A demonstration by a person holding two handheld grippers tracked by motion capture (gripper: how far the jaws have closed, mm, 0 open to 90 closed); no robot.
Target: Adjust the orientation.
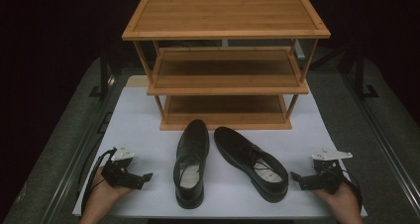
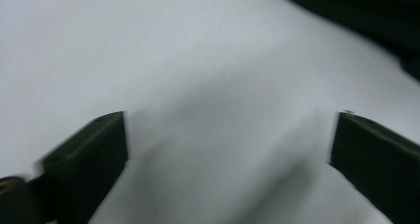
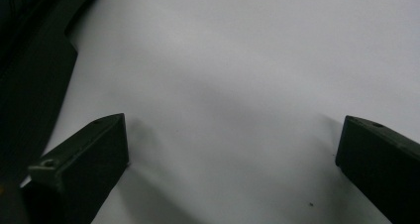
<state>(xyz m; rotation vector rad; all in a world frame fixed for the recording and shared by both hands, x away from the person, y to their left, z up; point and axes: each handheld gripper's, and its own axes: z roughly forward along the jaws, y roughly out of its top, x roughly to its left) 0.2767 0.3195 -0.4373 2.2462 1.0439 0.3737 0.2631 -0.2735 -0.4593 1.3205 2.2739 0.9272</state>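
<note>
Black shoes, two (image 1: 191, 162) (image 1: 251, 162), lie side by side before one wooden rack (image 1: 225, 60) with three shelves; left gripper (image 1: 144, 177) and right gripper (image 1: 295, 177) both spread wide, empty

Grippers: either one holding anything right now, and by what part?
Nothing held. Left gripper and right gripper both stand open over the white table, apart from the two black shoes.
</note>
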